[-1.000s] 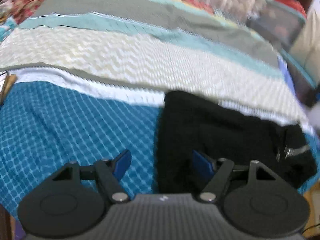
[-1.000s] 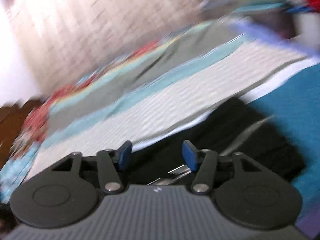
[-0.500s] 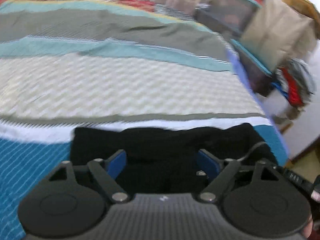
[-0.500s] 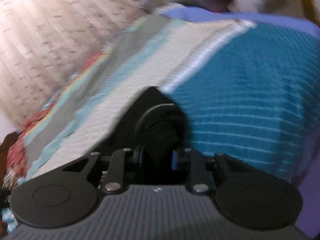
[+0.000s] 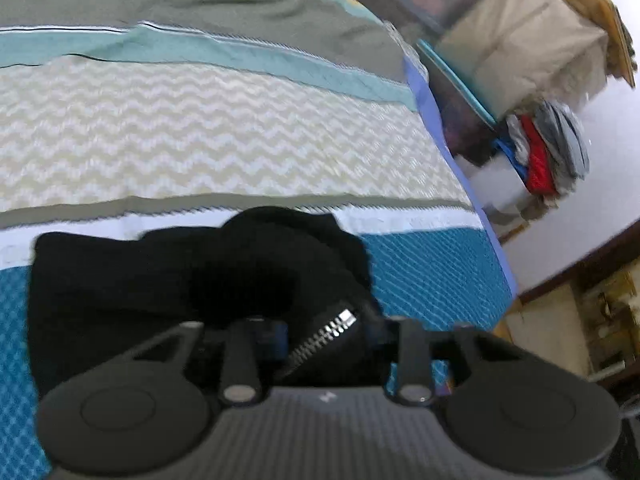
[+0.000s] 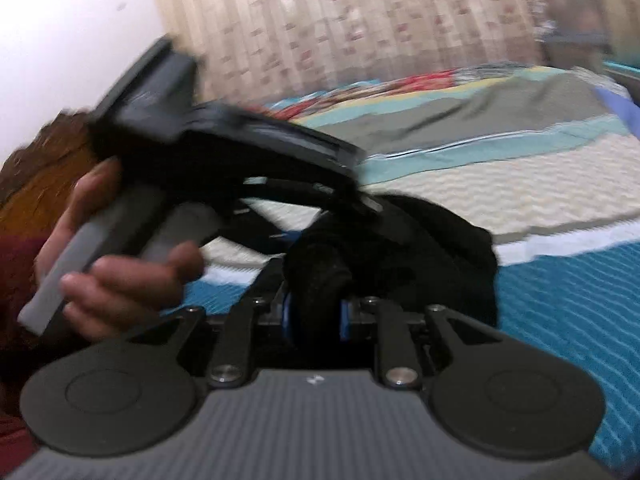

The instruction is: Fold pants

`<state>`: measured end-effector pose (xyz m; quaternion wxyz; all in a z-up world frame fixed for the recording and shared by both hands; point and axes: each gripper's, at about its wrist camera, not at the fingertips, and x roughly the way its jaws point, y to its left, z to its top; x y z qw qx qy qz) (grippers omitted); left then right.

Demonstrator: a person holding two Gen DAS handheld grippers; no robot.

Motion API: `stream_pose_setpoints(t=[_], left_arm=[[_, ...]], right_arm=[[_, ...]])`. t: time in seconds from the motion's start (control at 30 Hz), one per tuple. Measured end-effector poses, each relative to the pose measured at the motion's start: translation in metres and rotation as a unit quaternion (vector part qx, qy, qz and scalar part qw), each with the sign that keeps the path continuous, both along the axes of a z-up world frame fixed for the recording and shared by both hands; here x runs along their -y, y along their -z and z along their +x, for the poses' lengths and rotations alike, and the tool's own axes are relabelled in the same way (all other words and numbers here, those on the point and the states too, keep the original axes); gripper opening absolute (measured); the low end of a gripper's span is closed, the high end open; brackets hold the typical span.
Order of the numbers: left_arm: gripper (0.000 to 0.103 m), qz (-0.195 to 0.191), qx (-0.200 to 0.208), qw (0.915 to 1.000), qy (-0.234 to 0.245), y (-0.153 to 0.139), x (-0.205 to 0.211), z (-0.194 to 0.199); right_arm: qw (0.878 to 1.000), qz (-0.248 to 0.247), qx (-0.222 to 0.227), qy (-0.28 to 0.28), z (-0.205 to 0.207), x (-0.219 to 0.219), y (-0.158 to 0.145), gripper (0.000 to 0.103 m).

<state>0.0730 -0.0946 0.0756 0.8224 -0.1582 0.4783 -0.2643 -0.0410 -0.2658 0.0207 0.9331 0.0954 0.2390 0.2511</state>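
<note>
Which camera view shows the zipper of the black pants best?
The left wrist view: the zipper shines silver on the black pants, between the left gripper's fingers. The right wrist view shows only a dark bunch of pants in the right gripper, no zipper.

The left gripper (image 5: 326, 334) has its jaws around black pants (image 5: 168, 280) on a striped bedspread (image 5: 224, 136).

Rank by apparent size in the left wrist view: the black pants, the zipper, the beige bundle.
1. black pants, largest, though nearest the camera.
2. beige bundle, smaller, but farther off, so true size is unsure.
3. zipper, smallest.
</note>
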Motion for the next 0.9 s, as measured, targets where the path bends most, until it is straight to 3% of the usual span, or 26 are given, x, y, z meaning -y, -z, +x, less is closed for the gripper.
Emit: stream_pose_setpoints(t=[0.07,0.2,0.3,0.4,0.43,0.5,0.6,0.67,0.73,0.8,0.87,0.9], left_arm=[[0.024,-0.015,0.011,0.9997,-0.018,-0.002,-0.025,-0.006],[0.024,-0.016,0.041,0.9979,-0.048,-0.005,-0.07,-0.023],[0.024,0.006,0.041,0.9962,-0.076,0.01,-0.097,-0.035],[0.026,0.046,0.029,0.9936,-0.099,0.038,-0.108,-0.043],[0.029,0.064,0.031,0.9921,-0.103,0.048,-0.107,-0.044],[0.032,0.1,0.038,0.9877,-0.114,0.066,-0.103,-0.045],[0.036,0.112,0.051,0.9849,-0.121,0.066,-0.101,-0.05],[0.053,0.122,0.063,0.9838,-0.115,0.06,-0.098,-0.051],[0.062,0.129,0.07,0.9828,-0.112,0.055,-0.096,-0.049],[0.071,0.117,0.065,0.9852,-0.107,0.051,-0.098,-0.043],[0.092,0.09,0.055,0.9884,-0.109,0.044,-0.104,-0.038],[0.092,0.073,0.052,0.9901,-0.109,0.043,-0.106,-0.034]], right_arm=[[0.999,-0.03,0.013,-0.024,-0.006,-0.02,-0.005,0.024],[0.996,-0.032,0.023,-0.076,-0.01,-0.037,-0.011,0.024],[0.992,-0.043,0.018,-0.121,-0.016,-0.06,-0.011,0.025],[0.985,-0.049,-0.025,-0.165,-0.007,-0.077,0.004,0.032],[0.981,-0.038,-0.056,-0.18,-0.002,-0.078,0.012,0.038],[0.973,-0.01,-0.116,-0.198,0.019,-0.076,0.024,0.039],[0.973,0.021,-0.122,-0.192,0.018,-0.056,0.02,0.04],[0.978,0.037,-0.099,-0.181,0.012,-0.036,0.009,0.043],[0.984,0.053,-0.087,-0.146,0.013,-0.014,0.001,0.044],[0.99,0.059,-0.091,-0.095,0.019,0.005,-0.001,0.045],[0.992,0.048,-0.103,-0.053,0.021,0.018,0.004,0.046],[0.993,0.041,-0.105,-0.038,0.021,0.024,0.006,0.046]])
